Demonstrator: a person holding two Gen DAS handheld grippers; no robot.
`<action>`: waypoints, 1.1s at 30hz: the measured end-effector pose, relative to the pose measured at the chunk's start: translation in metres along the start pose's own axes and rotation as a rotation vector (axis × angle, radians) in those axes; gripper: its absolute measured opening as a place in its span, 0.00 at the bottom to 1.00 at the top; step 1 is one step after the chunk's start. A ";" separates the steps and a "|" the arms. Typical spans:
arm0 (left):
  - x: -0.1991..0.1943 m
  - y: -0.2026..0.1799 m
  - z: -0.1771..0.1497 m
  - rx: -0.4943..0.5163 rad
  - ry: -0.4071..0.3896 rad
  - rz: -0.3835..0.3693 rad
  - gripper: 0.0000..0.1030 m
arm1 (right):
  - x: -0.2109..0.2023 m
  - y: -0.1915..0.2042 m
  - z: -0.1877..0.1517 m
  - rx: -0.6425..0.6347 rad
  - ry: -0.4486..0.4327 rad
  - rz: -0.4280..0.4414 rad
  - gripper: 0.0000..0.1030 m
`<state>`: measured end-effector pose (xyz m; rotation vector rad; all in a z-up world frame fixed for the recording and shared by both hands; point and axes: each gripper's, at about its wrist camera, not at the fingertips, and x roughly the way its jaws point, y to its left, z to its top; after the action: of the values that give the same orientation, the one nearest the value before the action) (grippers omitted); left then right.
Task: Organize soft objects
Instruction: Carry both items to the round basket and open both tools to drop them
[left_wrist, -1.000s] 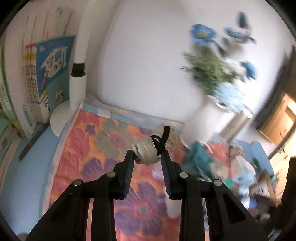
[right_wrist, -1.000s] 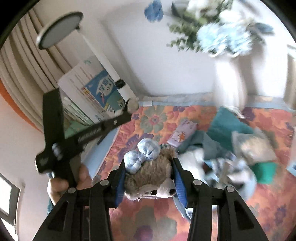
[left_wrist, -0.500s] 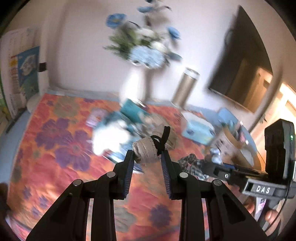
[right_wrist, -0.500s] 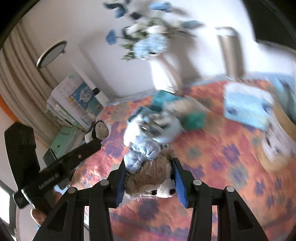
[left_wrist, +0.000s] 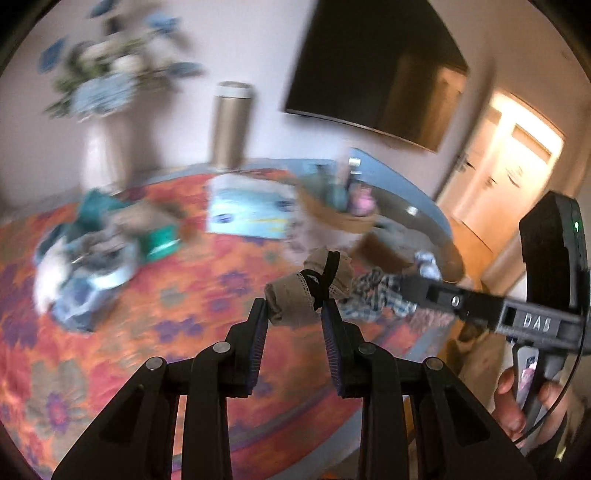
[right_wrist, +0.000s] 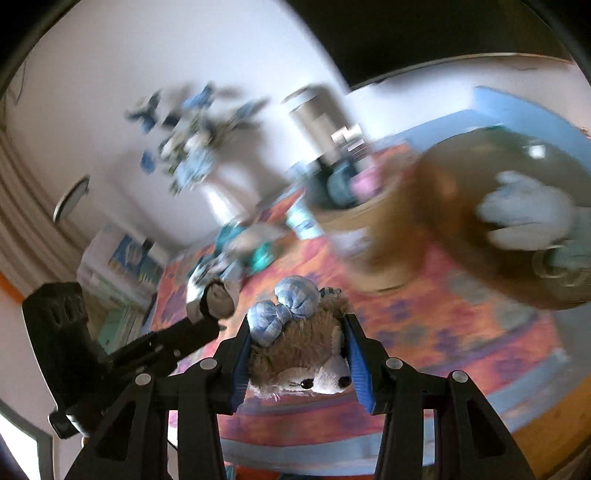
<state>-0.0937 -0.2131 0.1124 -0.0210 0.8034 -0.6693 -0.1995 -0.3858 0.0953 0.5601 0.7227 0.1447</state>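
Observation:
My left gripper (left_wrist: 293, 308) is shut on a grey lace-trimmed cloth roll (left_wrist: 295, 295) tied with a black band, held above the floral tablecloth (left_wrist: 110, 325). My right gripper (right_wrist: 297, 328) is shut on a brown plush bear (right_wrist: 299, 350) with a blue checked bow (right_wrist: 284, 306). The right gripper also shows in the left wrist view (left_wrist: 413, 284), close to the right of the roll. The left gripper with the roll shows in the right wrist view (right_wrist: 214, 306). A pile of soft cloths (left_wrist: 96, 243) lies at the left of the table. A brown bin (right_wrist: 498, 221) holds a pale blue soft toy (right_wrist: 528, 214).
A white vase of blue flowers (left_wrist: 107, 110) and a gold flask (left_wrist: 231, 125) stand at the back. A light blue tissue pack (left_wrist: 251, 218) and a wicker basket (left_wrist: 343, 218) of small items sit behind. The table's right edge is near the bin.
Both grippers have swung to the right across the table, away from the books and lamp toward the basket and brown bin. Each keeps its hold on its object.

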 end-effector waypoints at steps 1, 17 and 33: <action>0.005 -0.009 0.004 0.015 0.007 -0.022 0.26 | -0.008 -0.007 0.003 0.010 -0.018 -0.008 0.44; 0.098 -0.137 0.067 0.207 0.060 -0.157 0.26 | -0.077 -0.130 0.048 0.262 -0.295 -0.308 0.44; 0.104 -0.144 0.065 0.221 0.033 -0.203 0.80 | -0.075 -0.164 0.038 0.402 -0.273 -0.292 0.70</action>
<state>-0.0770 -0.4011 0.1272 0.1099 0.7609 -0.9501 -0.2412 -0.5645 0.0754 0.8309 0.5598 -0.3509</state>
